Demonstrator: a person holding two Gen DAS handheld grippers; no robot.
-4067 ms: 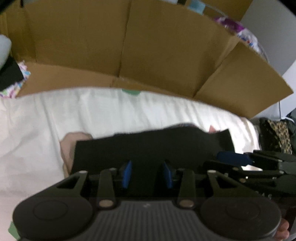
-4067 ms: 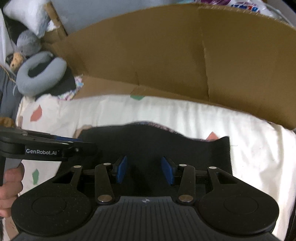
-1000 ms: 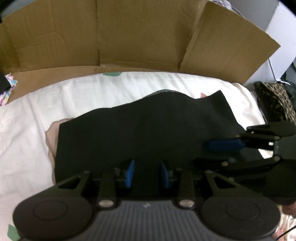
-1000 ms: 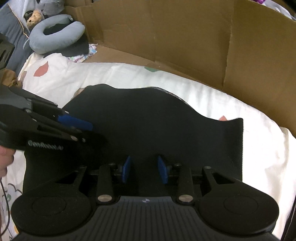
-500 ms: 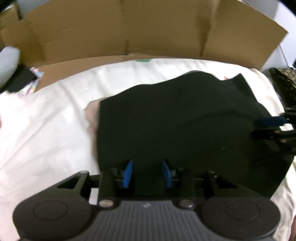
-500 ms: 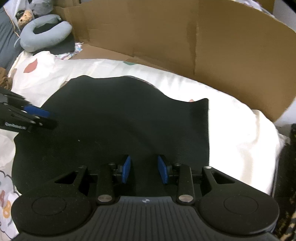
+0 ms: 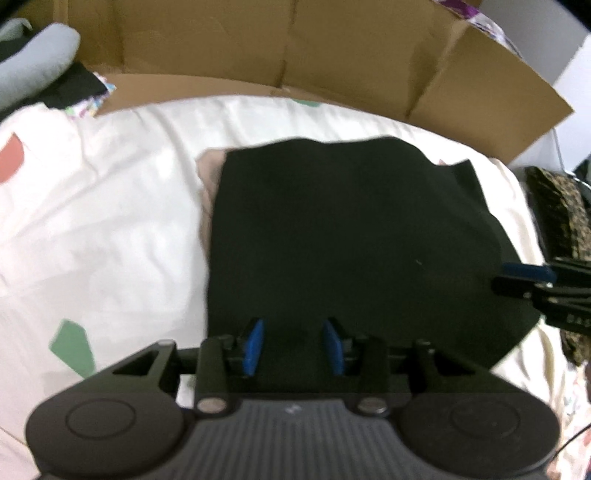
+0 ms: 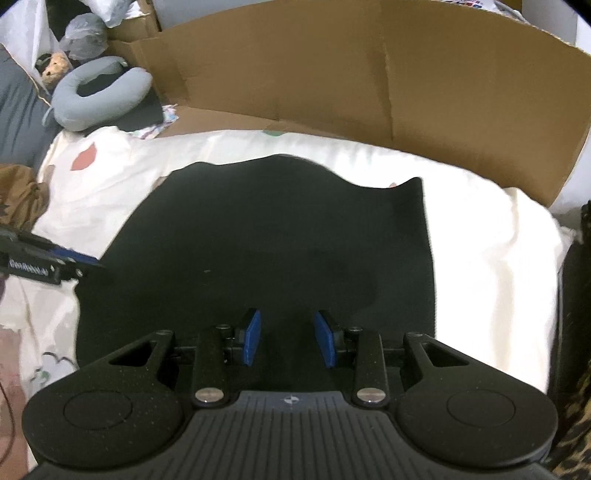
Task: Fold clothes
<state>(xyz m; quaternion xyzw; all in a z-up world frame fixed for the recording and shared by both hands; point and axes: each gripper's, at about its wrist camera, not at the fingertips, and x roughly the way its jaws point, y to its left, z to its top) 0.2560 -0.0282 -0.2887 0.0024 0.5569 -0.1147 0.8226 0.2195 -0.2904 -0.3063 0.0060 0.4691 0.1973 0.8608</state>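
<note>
Hiding a pink garment, black cloth; both grippers spread, empty.

I am looking across a bed covered in a cream sheet with scattered red and green patches. Flattened brown cardboard is standing along the far edge like a low wall. At far left a grey neck pillow is lying on something dark, with a small plush toy behind it. A leopard-print fabric is sitting off the bed's right side. A pale wall is showing beyond the cardboard. Light is falling bright and even on the sheet.
</note>
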